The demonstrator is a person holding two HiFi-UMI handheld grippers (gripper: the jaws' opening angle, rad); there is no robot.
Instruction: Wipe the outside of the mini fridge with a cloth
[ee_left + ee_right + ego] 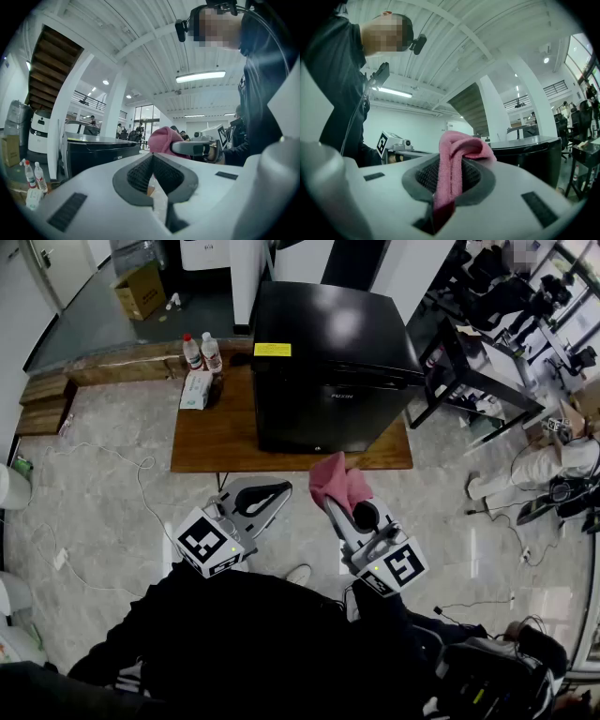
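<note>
The black mini fridge (330, 362) stands on a low wooden table (214, 437); it shows too in the left gripper view as the fridge (96, 157) and in the right gripper view as the fridge (529, 152). My right gripper (339, 495) is shut on a pink cloth (336, 484), just in front of the fridge's lower front, apart from it. The cloth (452, 164) sticks up between the jaws. My left gripper (274, 491) is shut with nothing in it, to the left of the cloth (161, 140).
Two water bottles (202, 352) and a tissue pack (196, 390) sit on the table's left end. A cardboard box (139, 289) lies beyond. Cables (103, 521) run over the marble floor. A black rack (464, 371) and a seated person (553, 460) are to the right.
</note>
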